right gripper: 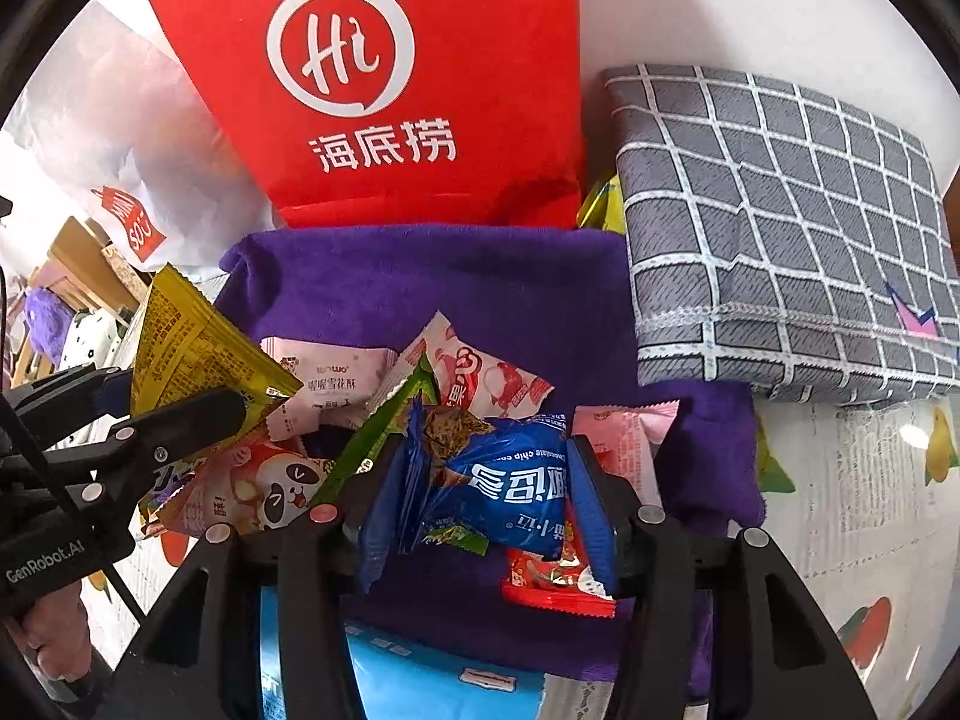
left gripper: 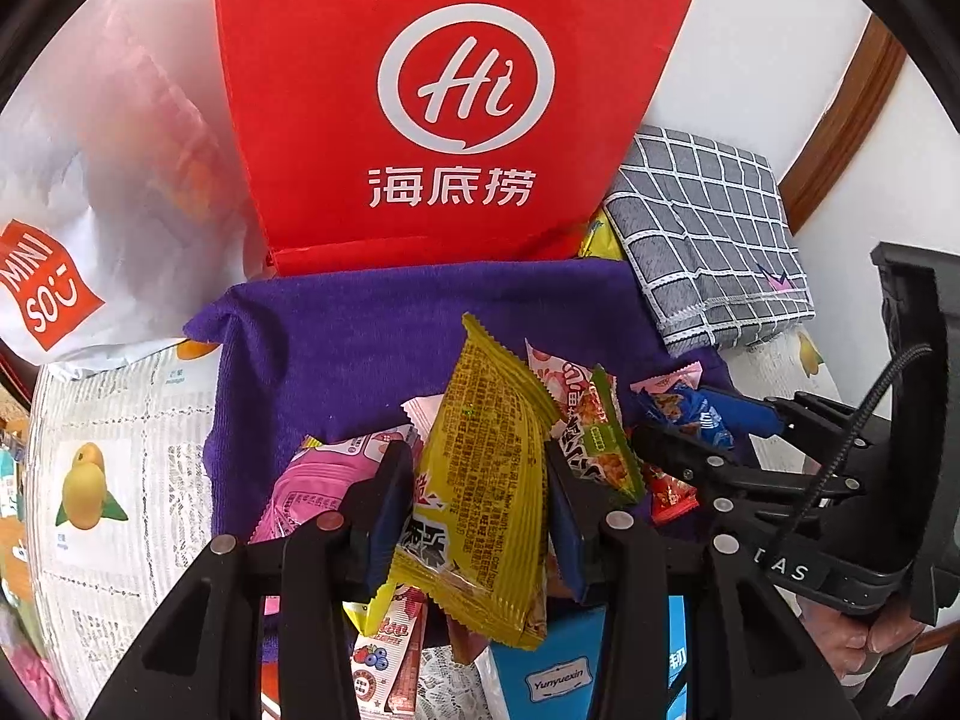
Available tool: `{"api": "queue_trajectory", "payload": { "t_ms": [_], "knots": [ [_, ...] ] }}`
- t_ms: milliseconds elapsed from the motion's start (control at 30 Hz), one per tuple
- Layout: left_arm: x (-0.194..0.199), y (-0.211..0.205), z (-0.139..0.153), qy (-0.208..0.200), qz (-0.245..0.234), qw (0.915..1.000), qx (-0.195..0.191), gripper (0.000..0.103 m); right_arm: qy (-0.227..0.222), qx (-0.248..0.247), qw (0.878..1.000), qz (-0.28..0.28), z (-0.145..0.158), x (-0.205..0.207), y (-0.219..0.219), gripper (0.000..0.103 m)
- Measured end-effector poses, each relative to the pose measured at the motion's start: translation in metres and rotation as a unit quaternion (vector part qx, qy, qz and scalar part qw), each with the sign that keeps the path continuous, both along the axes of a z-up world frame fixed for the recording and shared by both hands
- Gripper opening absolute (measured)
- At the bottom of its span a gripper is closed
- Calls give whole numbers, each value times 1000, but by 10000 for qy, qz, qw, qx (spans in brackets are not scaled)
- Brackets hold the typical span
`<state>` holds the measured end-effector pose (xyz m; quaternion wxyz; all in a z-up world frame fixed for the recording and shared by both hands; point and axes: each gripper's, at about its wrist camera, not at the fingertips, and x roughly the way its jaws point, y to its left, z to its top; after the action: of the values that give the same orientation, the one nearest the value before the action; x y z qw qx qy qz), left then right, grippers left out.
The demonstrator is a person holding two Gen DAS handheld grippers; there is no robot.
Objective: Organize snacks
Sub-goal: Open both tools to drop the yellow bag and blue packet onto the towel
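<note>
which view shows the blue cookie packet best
The right wrist view: the blue cookie packet sits centred and close, clamped by the right gripper, its label readable. In the left wrist view the packet is small at the right, partly hidden by that gripper's fingers.

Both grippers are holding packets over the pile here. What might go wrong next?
The left gripper pinches the yellow packet only at its lower part, so it may swing or slip. The blue packet in the right gripper lies against the red packet and could drag it off the purple towel.
</note>
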<state>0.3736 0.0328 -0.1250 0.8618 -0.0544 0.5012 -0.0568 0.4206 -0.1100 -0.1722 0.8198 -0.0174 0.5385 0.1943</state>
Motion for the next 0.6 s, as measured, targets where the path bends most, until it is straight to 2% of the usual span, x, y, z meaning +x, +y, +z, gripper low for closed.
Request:
{"api": "queue_trajectory", "payload": {
  "t_ms": [133,200,300,400,600],
  "knots": [
    [0,1,3,-41,-22,10000,-56,43,-15,-21,10000,5,4,-2,-1,57],
    [-1,0,6,-127,-28,9999,4,54,-48,-31,10000,7,8,-4,-2,58],
    [-4,-1,13,-250,-19,9996,118,63,-153,-17,9999,-64,14,-5,-5,65],
    [-7,0,19,-323,37,9994,125,69,-224,15,9996,-197,22,-6,-10,66],
    [-15,3,35,-472,83,9987,163,72,-406,150,9982,-425,40,-13,-19,70]
  ]
}}
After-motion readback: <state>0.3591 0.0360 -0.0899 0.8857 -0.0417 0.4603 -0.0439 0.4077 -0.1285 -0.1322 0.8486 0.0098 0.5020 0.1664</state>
